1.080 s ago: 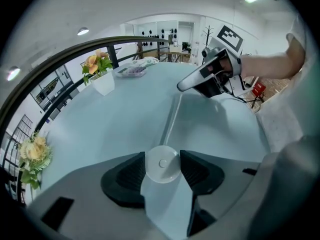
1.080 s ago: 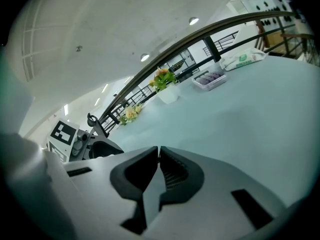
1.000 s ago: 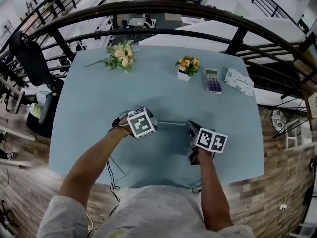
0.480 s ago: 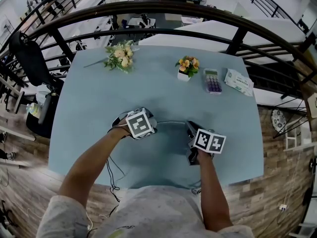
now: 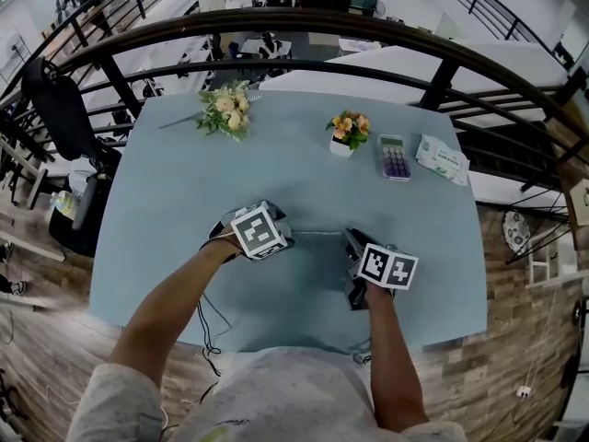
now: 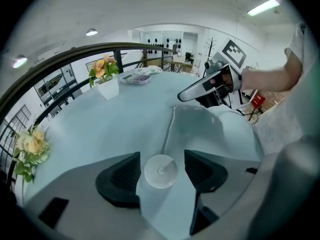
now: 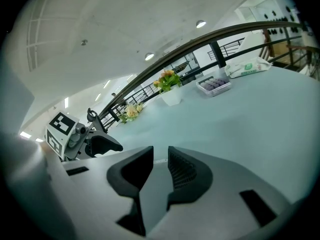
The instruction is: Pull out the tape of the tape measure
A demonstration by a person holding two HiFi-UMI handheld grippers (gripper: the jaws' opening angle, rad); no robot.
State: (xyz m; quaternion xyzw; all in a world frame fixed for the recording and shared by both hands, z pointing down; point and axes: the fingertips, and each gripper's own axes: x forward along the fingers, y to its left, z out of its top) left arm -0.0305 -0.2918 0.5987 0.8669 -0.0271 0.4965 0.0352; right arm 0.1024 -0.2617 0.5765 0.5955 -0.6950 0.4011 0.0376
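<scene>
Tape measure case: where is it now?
Left gripper view, low centre: the tape measure case lies on the table between the left tongs, which have just been opening and touch neither side of it.

tabletop: lt-blue, rectangular.
bouquet: pale blooms, lying flat nr far-left corner.
potted flowers: orange/yellow, white pot, upright nr far edge, right of centre.
calculator: flat, purple keys, just right of pot.
wipes pack: white/green, nr far-right corner, beside calculator.
railing: dark, curved, beyond far edge.
chair: black, off left edge.
</scene>
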